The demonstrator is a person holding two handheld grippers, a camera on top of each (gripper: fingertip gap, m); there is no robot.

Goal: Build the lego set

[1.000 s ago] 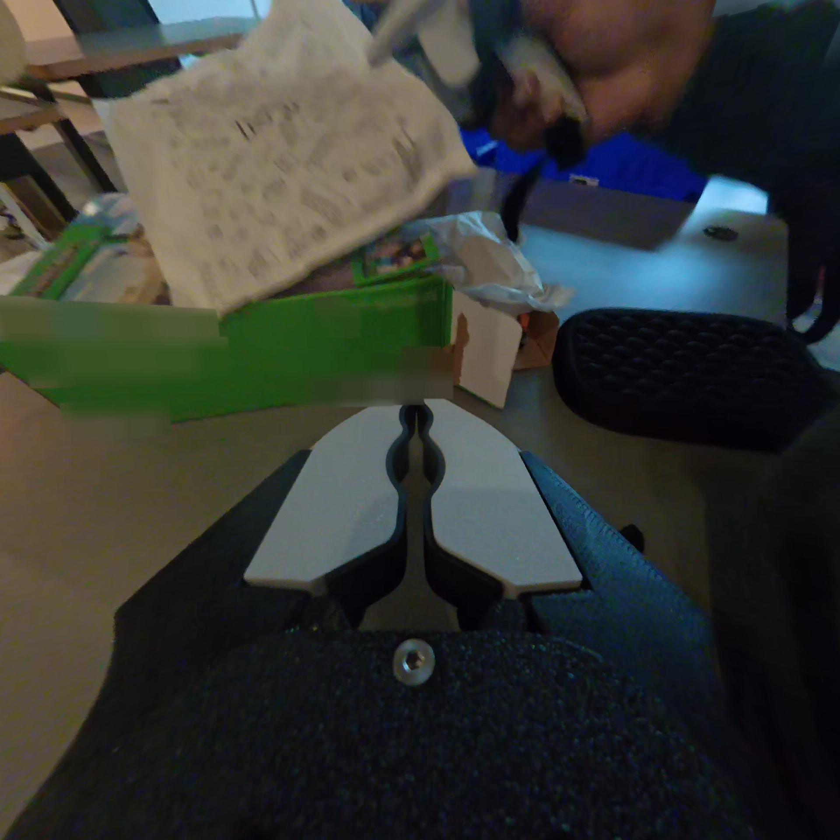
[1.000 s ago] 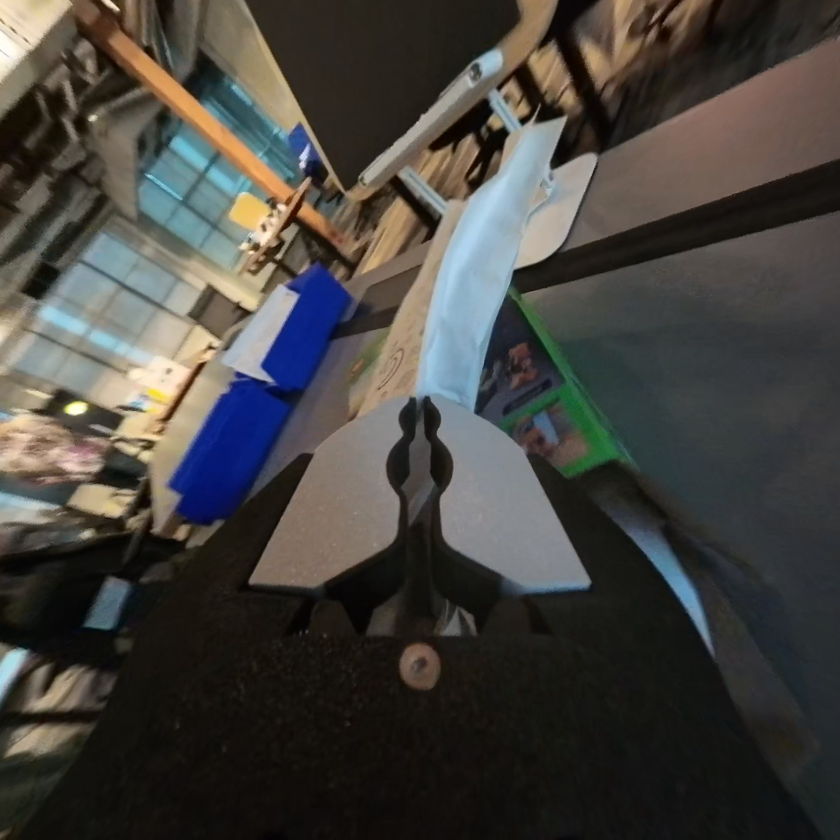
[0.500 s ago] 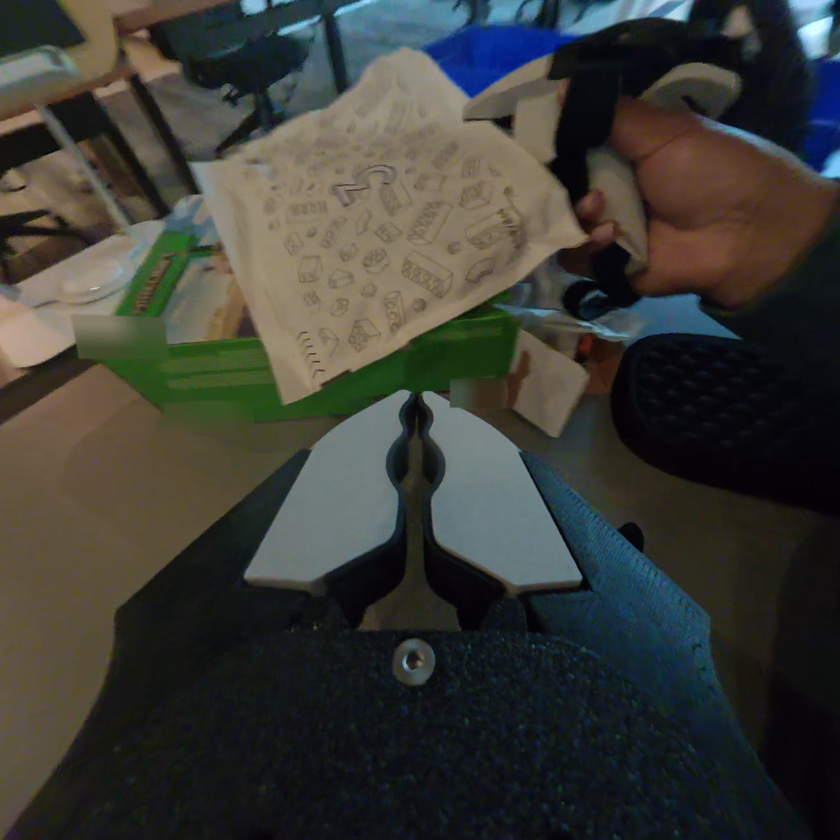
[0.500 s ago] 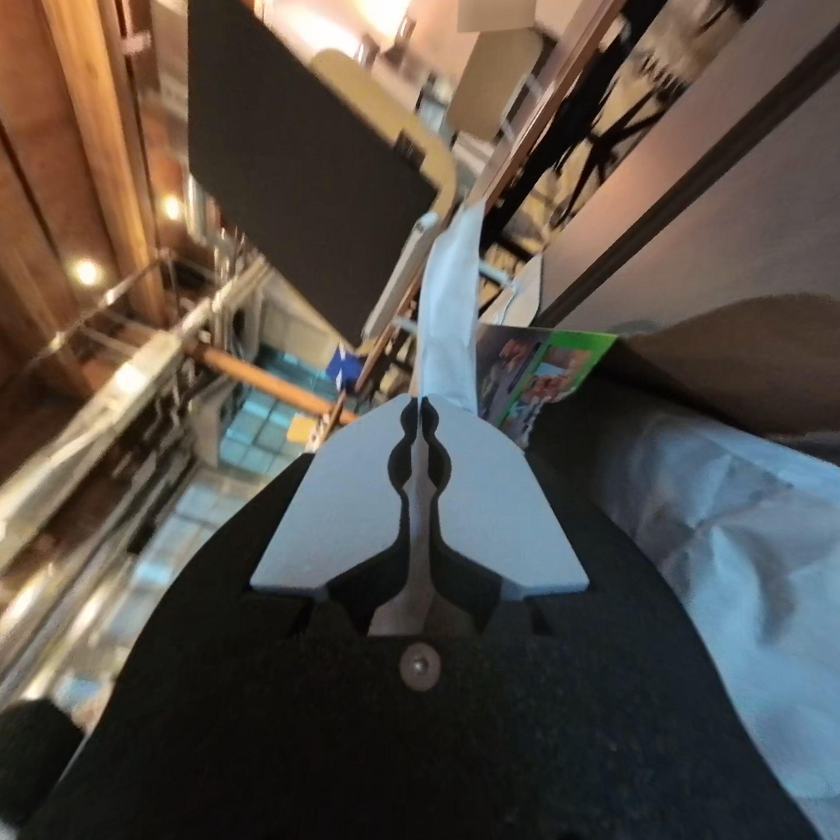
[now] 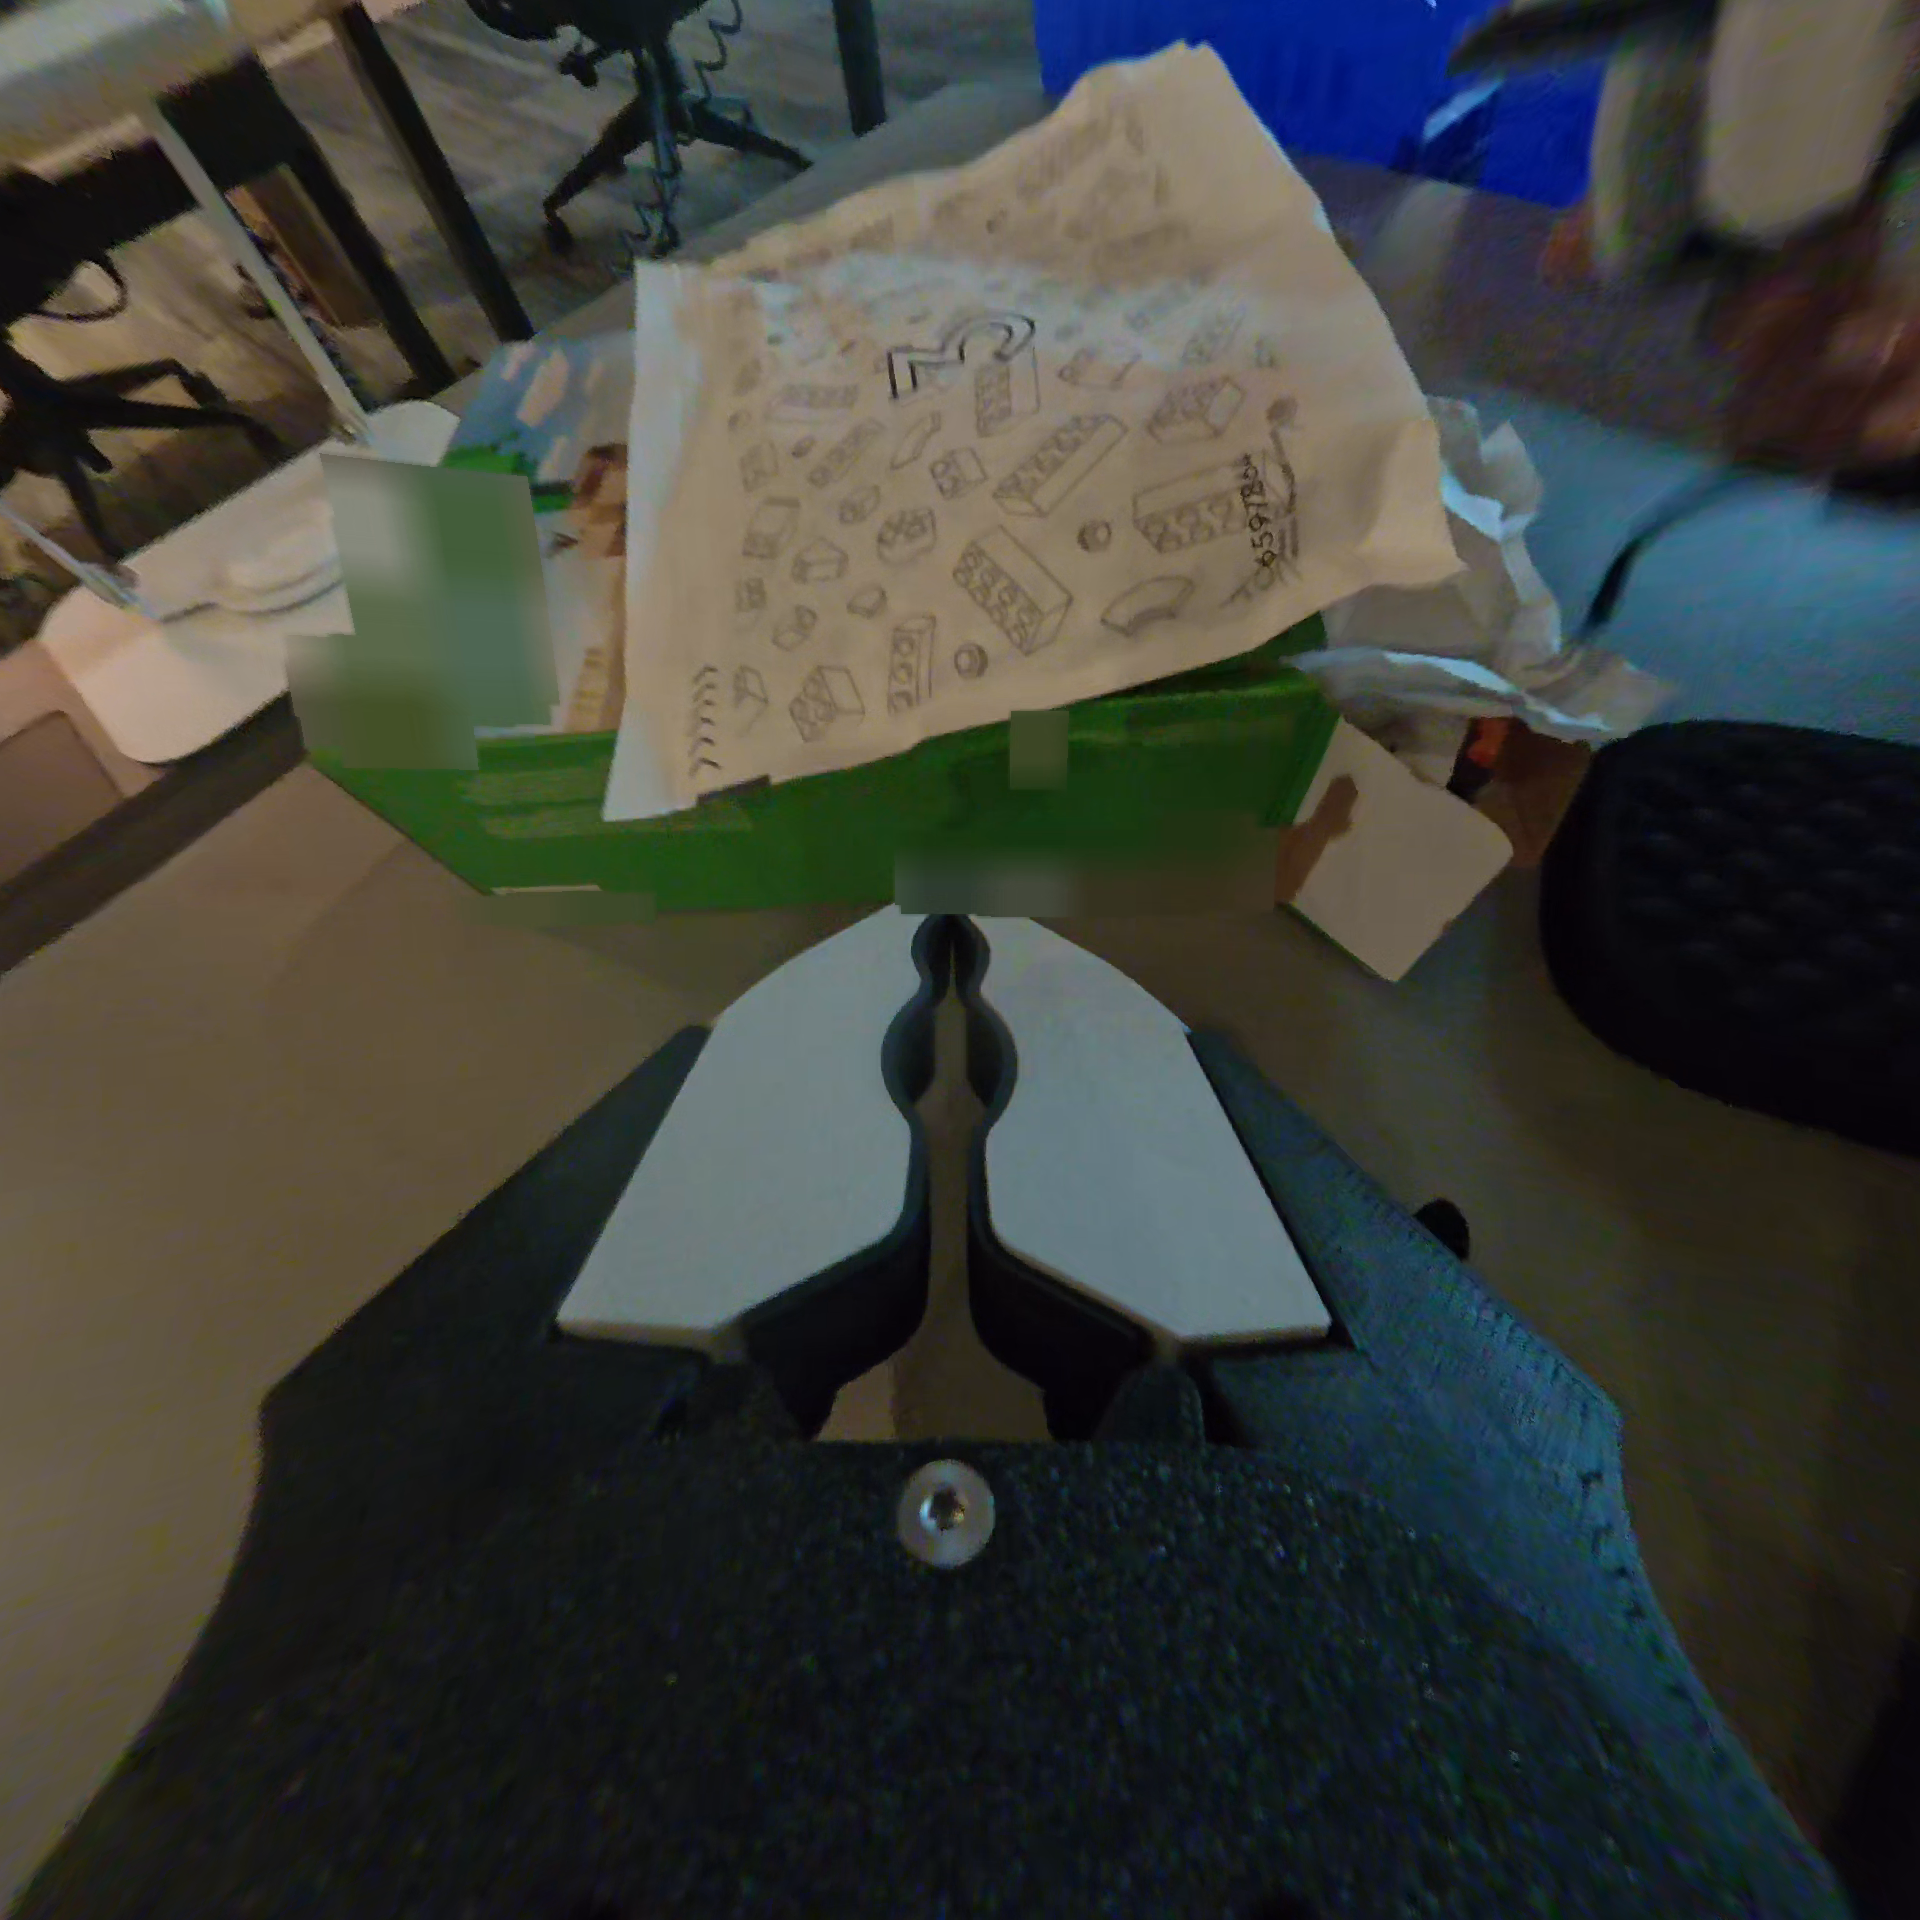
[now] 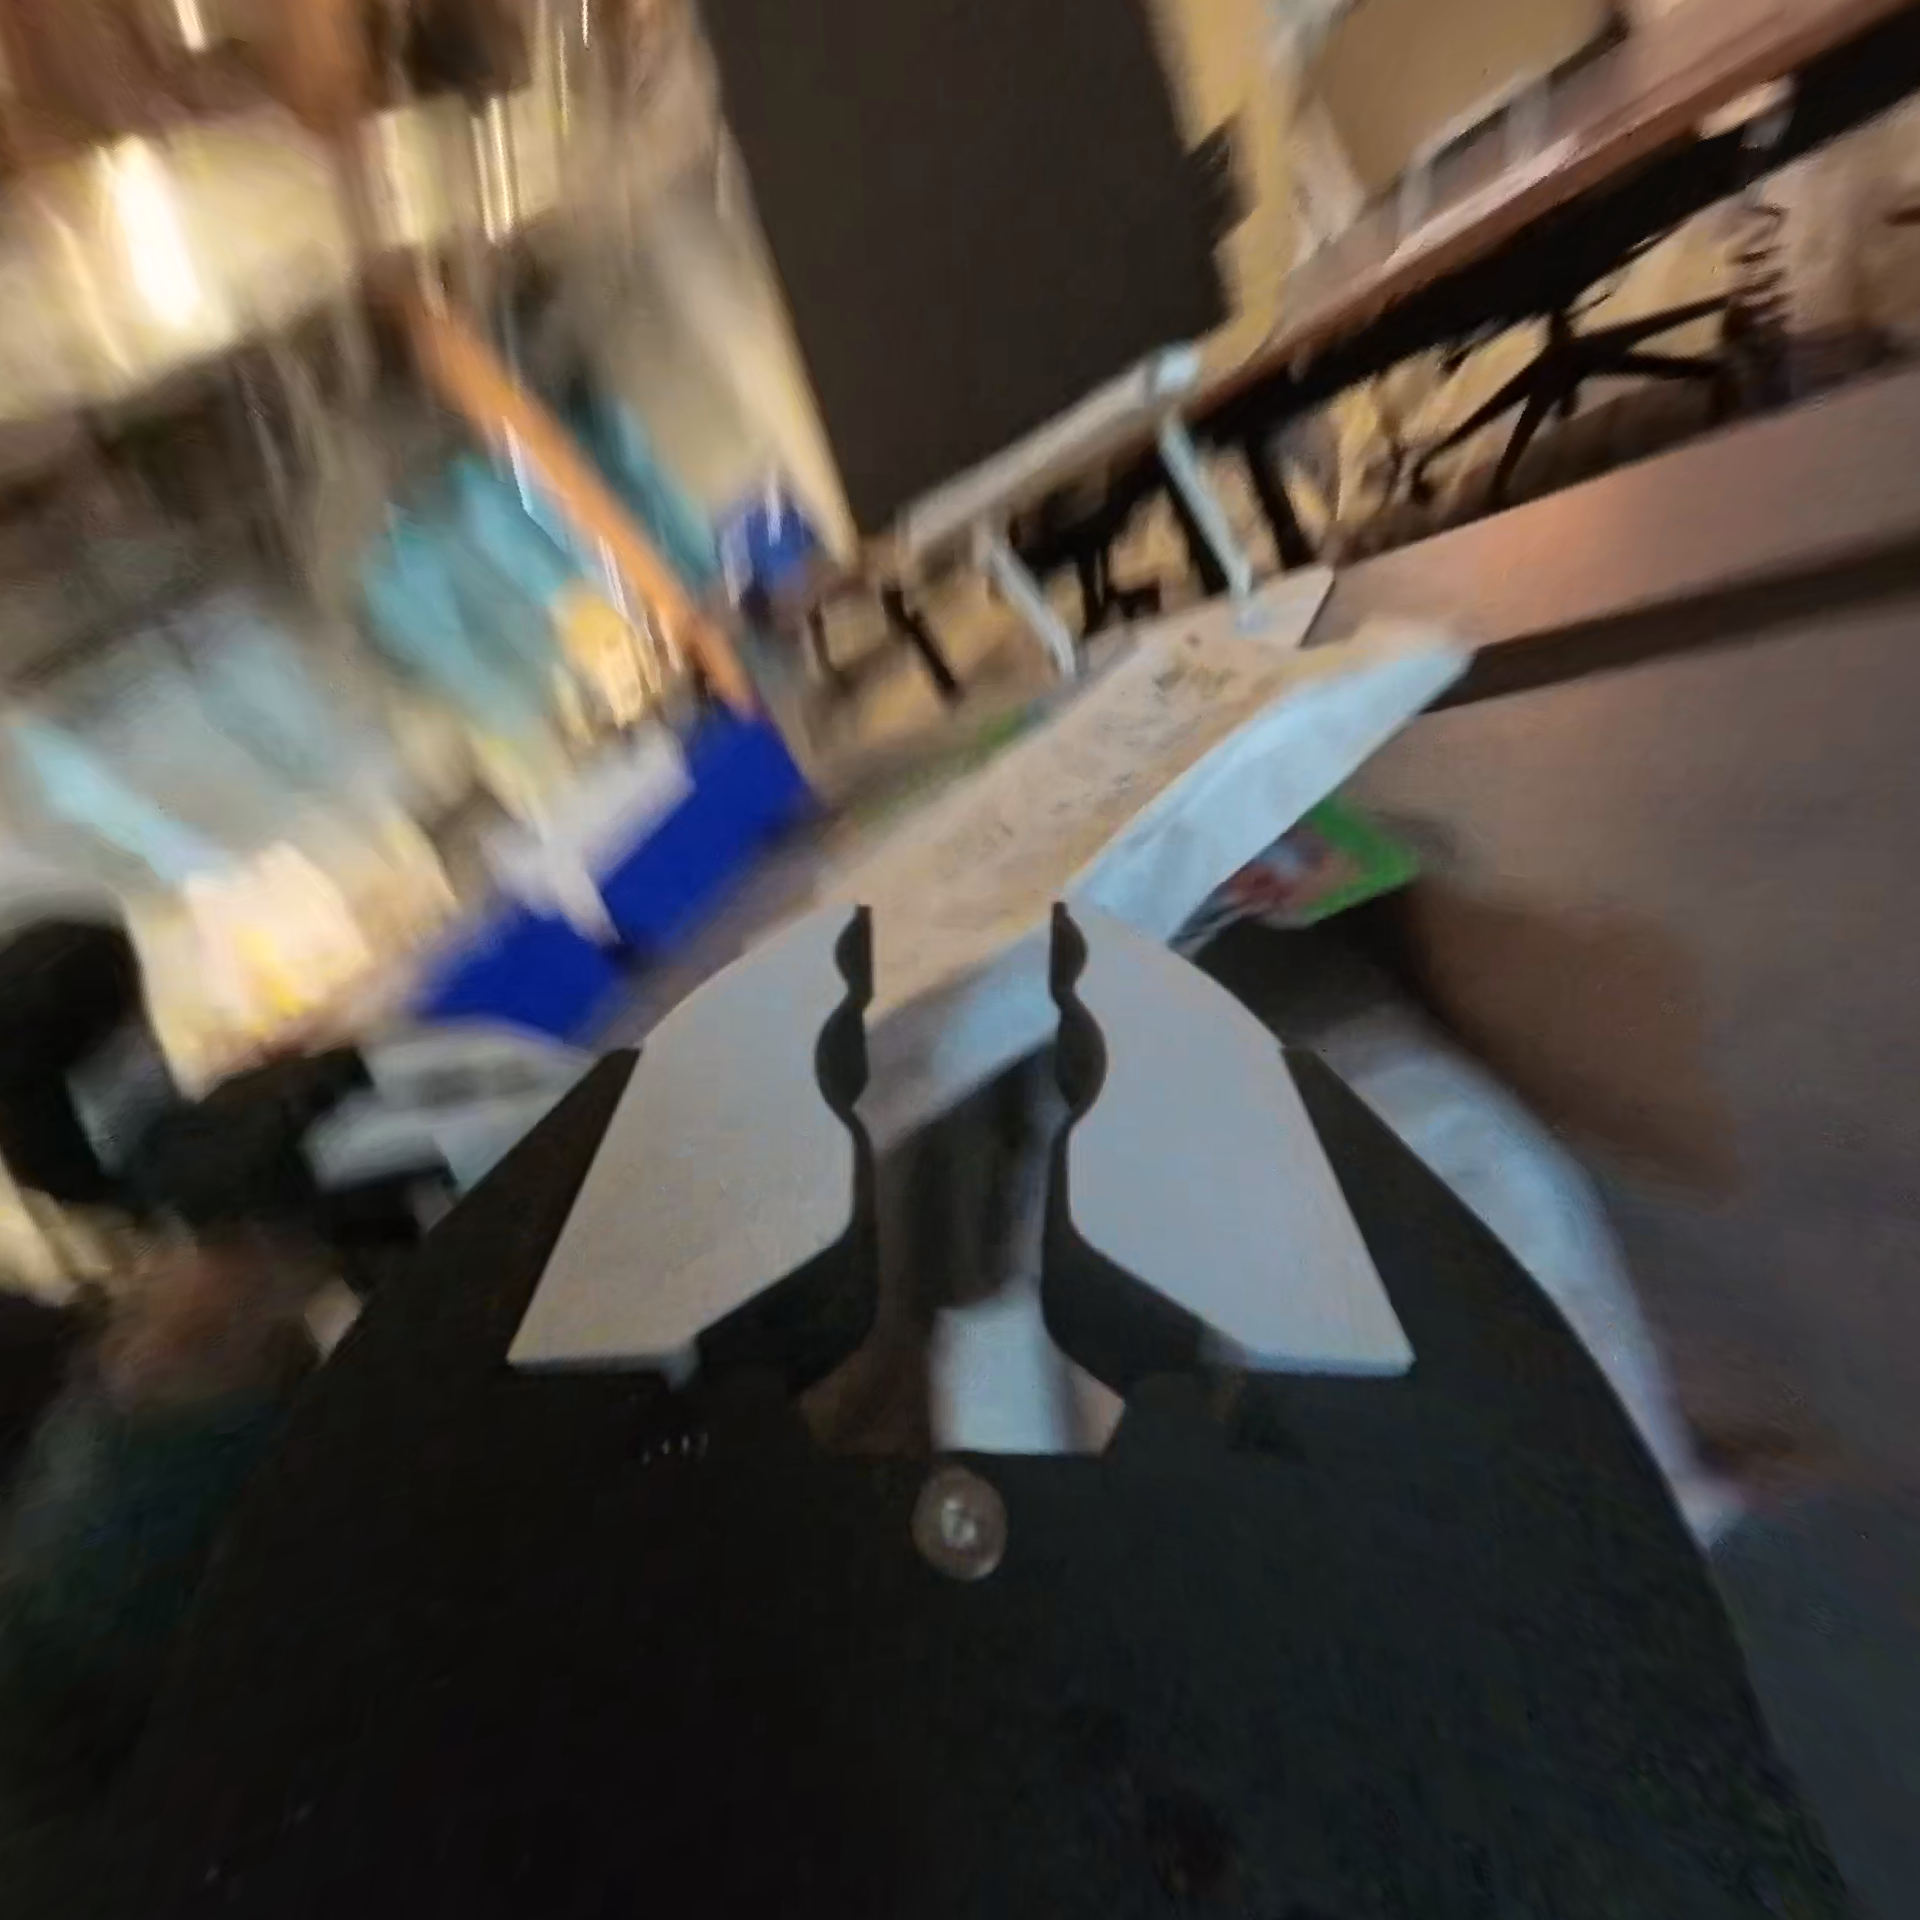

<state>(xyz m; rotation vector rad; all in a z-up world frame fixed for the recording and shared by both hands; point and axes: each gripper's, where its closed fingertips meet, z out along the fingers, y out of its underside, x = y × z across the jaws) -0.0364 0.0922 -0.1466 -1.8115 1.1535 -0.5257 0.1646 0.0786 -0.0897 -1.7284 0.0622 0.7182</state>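
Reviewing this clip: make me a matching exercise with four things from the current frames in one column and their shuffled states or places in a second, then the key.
1. left gripper
2. right gripper
3. paper bag
4. black pad

A. lies on the green box
B. open
C. shut, empty
D. on the table, right of the box

Pairs: 1-C, 2-B, 3-A, 4-D

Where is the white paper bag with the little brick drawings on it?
In the left wrist view, the white paper bag lies on top of the green box, straight ahead of the shut left gripper, with crumpled paper to its right.
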